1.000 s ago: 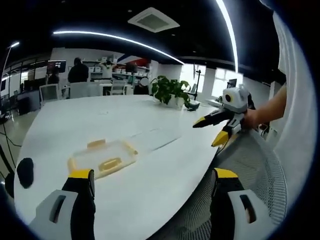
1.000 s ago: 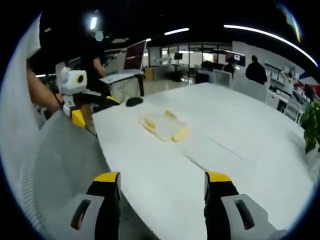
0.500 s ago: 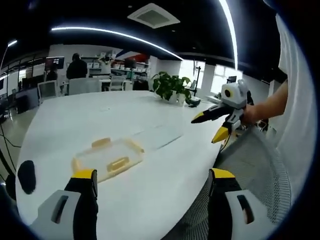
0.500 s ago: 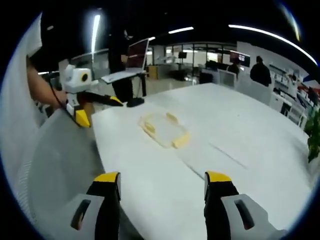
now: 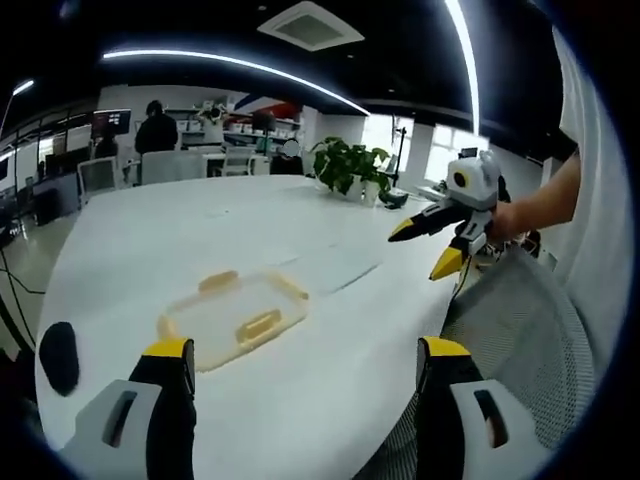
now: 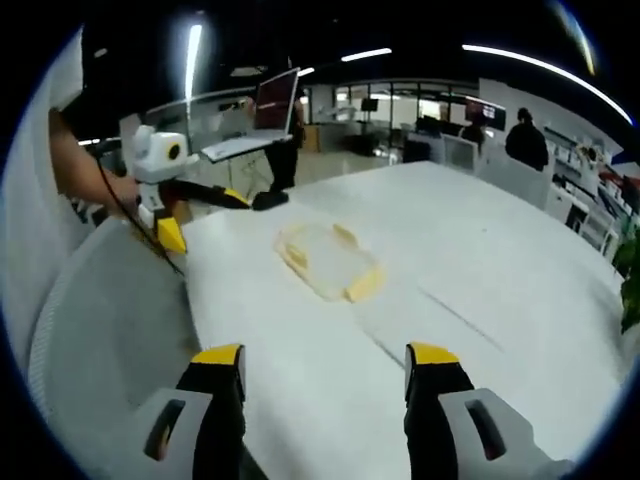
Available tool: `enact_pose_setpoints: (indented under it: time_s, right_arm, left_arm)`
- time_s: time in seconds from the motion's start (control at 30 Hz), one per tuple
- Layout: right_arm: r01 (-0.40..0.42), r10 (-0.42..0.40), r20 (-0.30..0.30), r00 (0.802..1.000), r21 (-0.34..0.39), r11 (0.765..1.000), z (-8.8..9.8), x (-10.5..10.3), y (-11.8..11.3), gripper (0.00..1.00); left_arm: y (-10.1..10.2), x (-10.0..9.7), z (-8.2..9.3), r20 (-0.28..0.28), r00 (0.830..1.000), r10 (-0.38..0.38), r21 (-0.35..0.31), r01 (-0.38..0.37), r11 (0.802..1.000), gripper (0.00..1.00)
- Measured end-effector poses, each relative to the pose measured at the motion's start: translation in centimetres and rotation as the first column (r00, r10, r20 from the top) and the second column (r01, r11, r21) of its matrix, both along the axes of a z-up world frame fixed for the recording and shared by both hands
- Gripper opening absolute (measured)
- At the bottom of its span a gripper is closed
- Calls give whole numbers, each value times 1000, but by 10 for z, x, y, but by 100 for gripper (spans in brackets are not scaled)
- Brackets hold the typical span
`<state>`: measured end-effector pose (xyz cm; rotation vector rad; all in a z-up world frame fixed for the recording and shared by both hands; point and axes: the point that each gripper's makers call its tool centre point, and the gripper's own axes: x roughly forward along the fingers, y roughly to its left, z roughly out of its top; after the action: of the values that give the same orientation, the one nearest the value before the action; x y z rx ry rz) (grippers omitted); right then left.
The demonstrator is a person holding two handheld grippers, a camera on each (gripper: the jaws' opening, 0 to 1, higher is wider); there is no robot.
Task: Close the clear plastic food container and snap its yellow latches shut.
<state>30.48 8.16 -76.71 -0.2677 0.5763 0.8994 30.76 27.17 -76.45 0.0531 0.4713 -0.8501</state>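
Your left gripper (image 5: 305,365) sits at 6 o'clock in the left gripper view, jaws wide apart w/ nothing between them, yellow tips over the near edge of the white table (image 5: 200,235). Just past the tips, at approx 9 o'clock of centre, lies the clear plastic food container (image 5: 233,316), flat on the table, lid on; yellow latches (image 5: 218,281) show at its edges and a yellow piece (image 5: 260,324) on top. Can't tell if the latches are snapped. A grey mesh chair back (image 5: 505,330) is at 4 o'clock. At 2 o'clock your right gripper (image 5: 432,247) hangs above the table edge, jaws parted, not touching anything. Farther off, at 12 o'clock, a potted plant (image 5: 350,170) stands on the table.

In the right gripper view, the right gripper (image 6: 325,365) is at 6 o'clock, jaws wide, holding nothing. The container (image 6: 328,261) lies near centre, well apart from both grippers. The left gripper (image 6: 205,215) is at 10 o'clock beside the table's corner, w/ your hand (image 6: 122,190) behind it. A person (image 6: 527,140) stands far back at 2 o'clock.
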Motion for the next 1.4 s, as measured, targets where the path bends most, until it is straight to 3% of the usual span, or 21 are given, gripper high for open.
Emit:
enact_pose_setpoints:
  time_s: [0.8,1.4]
  right_arm:
    - [-75,75,-8,997,-48,996,-8,24,21,61]
    - [-137,137,-3,991,-90,986,-8,42,32,59]
  left_arm:
    - [20,29,-7,19,999,-27,55,26,998,92]
    - [28,42,-15,26,995,-101,121,97,988,90]
